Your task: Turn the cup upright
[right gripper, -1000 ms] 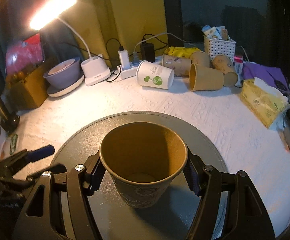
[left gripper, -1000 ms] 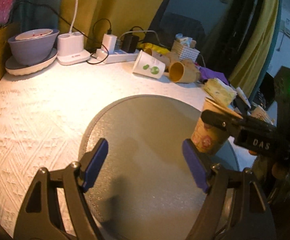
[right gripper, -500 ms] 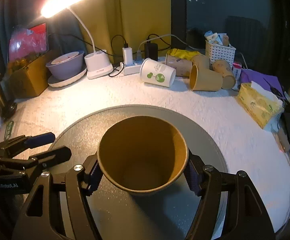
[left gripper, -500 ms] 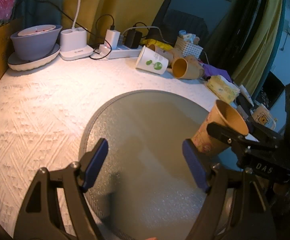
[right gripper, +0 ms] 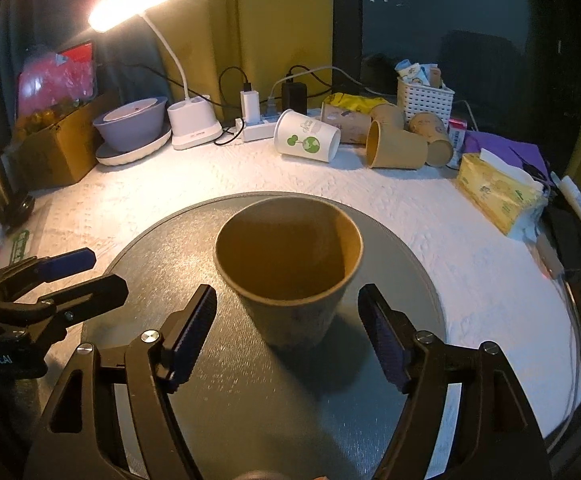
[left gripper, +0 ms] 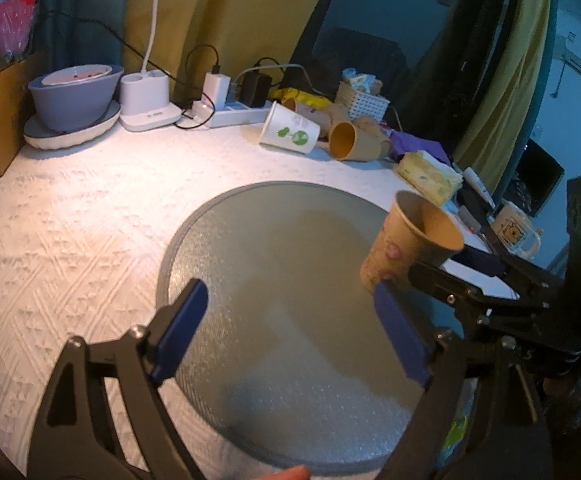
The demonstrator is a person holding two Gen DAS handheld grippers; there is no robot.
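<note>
The brown paper cup with a faint printed pattern (right gripper: pixel 288 268) stands mouth-up at the centre of the right wrist frame, on the round grey textured mat (right gripper: pixel 218 392); whether its base sits quite flat or leans a little I cannot tell, since the left wrist view shows it tilted at the right edge; by my judgement the flip is as good as done, and what remains is only to draw clear without knocking it. The right gripper (right gripper: pixel 288 336) is spread wide, its ribbed blue pads on either side of the cup and apart from the wall; the left gripper (left gripper: pixel 290 336) is likewise parted and holds nothing, low in its own frame over bare mat. The cup is thin, tapered, rolled at the rim, light enough to tip at a touch; the mat looks pebbled and dull; under it lies a white embossed cloth (right gripper: pixel 430 216) with a diamond weave; in the upper middle a white paper cup with a green print (right gripper: pixel 306 142) lies on its side.
</note>
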